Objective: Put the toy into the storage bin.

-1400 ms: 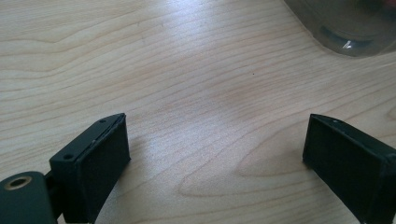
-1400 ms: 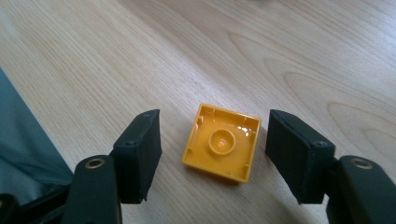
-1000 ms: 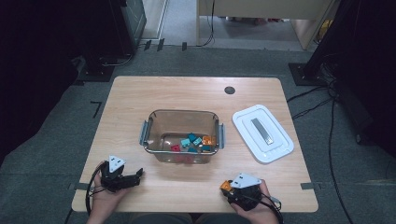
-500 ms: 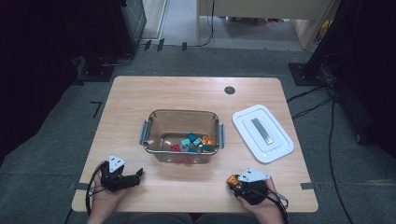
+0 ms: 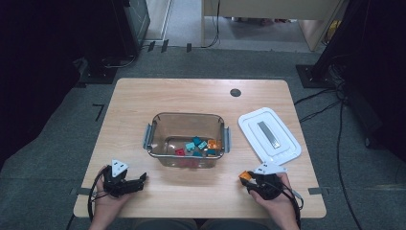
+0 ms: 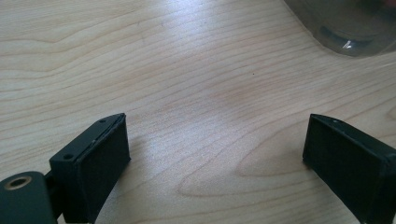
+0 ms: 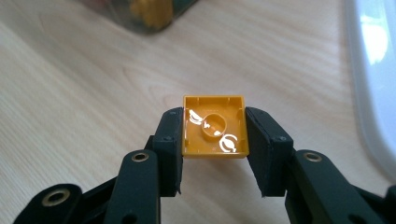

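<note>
R gripper (image 7: 214,133) has its jaws clamped on an orange brick (image 7: 214,126), one pad on each side wall, brick's hollow underside facing the cam w/ its round tube in the middle. Jaws abt a third open, exactly brick-wide. In the high view the R gripper (image 5: 253,179) sits near the desk's (image 5: 182,93) front-right edge, orange brick (image 5: 245,176) sticking out at its left end, pointing toward the bin. Person's R hand (image 5: 275,201) wraps the gripper body from below, cable trailing off to the right.

L gripper (image 6: 215,154) has jaws wide open, nothing btwn them, just bare wood grain. In the high view it's (image 5: 139,181) near the front-left edge, low over the desk, tips aimed right toward the bin; L hand (image 5: 107,203) behind it.

Clear plastic bin (image 5: 152,136) w/ grey side handles stands mid-desk, between and just beyond the two grippers. Inside: small blocks (image 5: 197,146) – teal, red, orange – bunched toward its right-front part. Bin's corner shows blurred at the top of both gripper views.

White lid (image 5: 282,146) lies flat on the desk right of the bin, apart from it, grey strip along its centre. Lid's edge is just beyond the R gripper. Small dark round hole (image 5: 235,92) near the desk's far edge.
</note>
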### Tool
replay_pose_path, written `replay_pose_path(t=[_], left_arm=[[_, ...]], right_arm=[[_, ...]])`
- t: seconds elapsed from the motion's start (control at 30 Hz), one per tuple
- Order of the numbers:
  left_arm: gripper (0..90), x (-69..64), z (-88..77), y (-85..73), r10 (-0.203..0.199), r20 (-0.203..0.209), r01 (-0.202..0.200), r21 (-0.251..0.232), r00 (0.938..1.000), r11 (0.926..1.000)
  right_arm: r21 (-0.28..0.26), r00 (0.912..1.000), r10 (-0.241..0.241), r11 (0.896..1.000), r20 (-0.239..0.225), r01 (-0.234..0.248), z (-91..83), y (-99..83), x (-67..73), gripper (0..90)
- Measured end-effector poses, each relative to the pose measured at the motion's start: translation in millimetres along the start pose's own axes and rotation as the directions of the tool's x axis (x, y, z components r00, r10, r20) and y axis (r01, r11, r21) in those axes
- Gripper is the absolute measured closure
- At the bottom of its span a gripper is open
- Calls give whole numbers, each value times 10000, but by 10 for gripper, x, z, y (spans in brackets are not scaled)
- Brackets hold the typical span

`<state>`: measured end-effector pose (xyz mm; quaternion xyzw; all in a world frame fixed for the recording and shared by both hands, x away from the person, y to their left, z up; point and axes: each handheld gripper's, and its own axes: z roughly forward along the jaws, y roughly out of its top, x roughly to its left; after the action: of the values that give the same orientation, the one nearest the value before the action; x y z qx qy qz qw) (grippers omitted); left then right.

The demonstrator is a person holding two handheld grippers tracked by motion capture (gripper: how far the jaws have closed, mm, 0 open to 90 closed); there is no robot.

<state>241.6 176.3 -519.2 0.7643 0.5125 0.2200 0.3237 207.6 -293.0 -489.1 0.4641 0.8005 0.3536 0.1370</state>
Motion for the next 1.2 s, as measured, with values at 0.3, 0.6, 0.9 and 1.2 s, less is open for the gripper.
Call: replay_pose_path(t=[0.3,0.6,0.9,1.2], left_arm=[[70,0,0,0,-6,-5,5,-5,10000,10000],[70,0,1,0,-5,-3,5,-6,10000,10000],[70,-1,1,0,-15,-5,15,-14,10000,10000],[70,0,1,0,-11,3,11,-15,10000,10000]], right_arm=[[-293,9998,106,9995,150,-101,-165,319,-104,602],[-569,9999,-22,9984,162,31,-292,686,-132,601],[-701,9997,-249,9972,-37,246,-337,963,-86,601],[-974,9986,-508,9940,-114,495,-368,1259,-4,602]])
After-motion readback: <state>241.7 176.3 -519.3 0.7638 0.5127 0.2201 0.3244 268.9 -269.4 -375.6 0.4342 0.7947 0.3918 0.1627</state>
